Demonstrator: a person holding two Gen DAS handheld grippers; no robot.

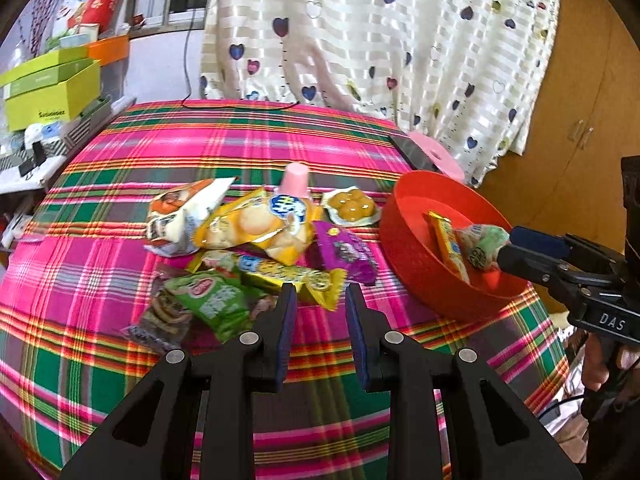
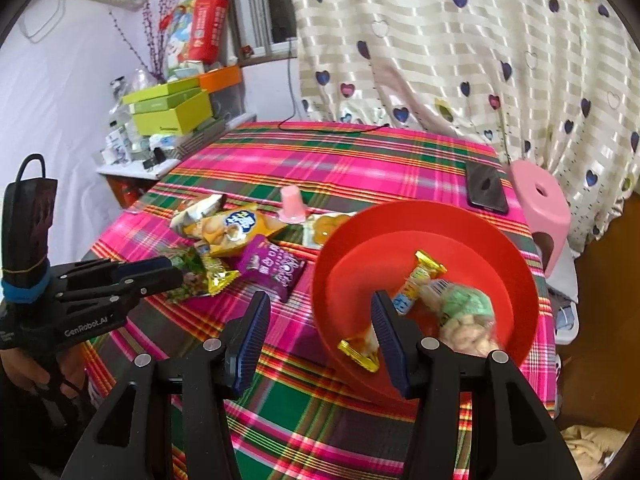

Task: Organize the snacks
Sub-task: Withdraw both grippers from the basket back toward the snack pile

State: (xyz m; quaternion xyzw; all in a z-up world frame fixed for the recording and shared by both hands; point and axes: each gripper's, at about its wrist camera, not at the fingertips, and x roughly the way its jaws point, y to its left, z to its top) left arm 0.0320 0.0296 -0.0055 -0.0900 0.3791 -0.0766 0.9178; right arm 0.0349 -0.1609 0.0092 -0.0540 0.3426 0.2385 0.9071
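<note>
We are seeing bare plaid tablecloth [image 1: 320,420] lying open along the near edge. The snack pile [image 1: 256,248] and red bowl [image 2: 424,280] are crowding the middle, with a phone [image 2: 486,192] sitting behind the bowl.

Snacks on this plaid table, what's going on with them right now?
A person holds a gripper in each hand and is sorting snacks into a red bowl. A green bag and a yellow bar already lie in it, and the right gripper hangs open at its rim. The left gripper, shut and empty, points at the pile left on the cloth.
</note>
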